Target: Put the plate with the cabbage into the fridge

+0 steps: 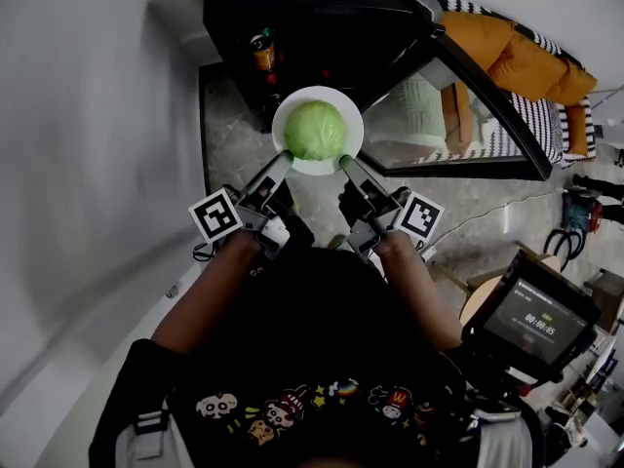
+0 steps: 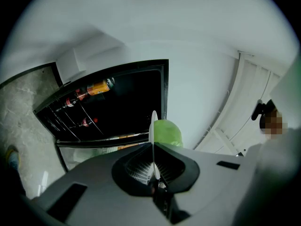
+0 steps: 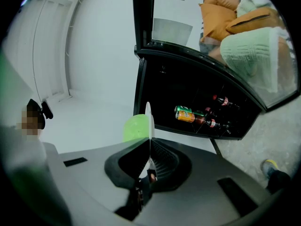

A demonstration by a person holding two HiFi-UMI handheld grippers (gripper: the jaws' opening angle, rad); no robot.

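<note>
Head view: left hand-held gripper (image 1: 284,158), right hand-held gripper (image 1: 345,163) clamp plate (image 1: 318,94) with cabbage (image 1: 315,130); open fridge (image 1: 312,18), speckled floor (image 1: 229,136).

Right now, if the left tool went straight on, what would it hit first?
The left tool grips the plate; going on, plate and cabbage would probably enter the open fridge, depth unclear.
</note>
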